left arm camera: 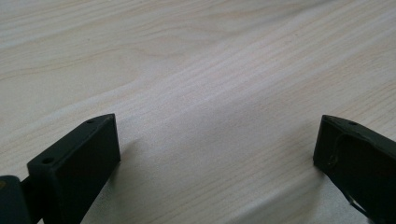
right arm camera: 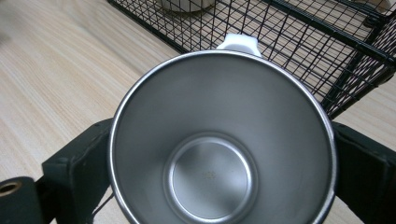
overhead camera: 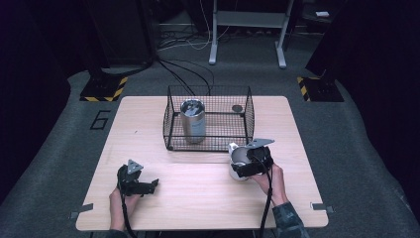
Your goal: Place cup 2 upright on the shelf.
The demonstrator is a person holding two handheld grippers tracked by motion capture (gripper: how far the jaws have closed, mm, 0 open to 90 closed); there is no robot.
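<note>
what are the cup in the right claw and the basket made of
The cup looks like brushed stainless steel inside, with a dull grey sheen and a bright rim; its handle tab looks like white plastic. The basket seems to be thin wire mesh with a black coating, judging by its open grid and matte dark bars.

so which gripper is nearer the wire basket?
Right. The right gripper, holding a steel mug, sits just off the basket's front right corner; the left gripper is open, further back near the table's front edge.
</note>
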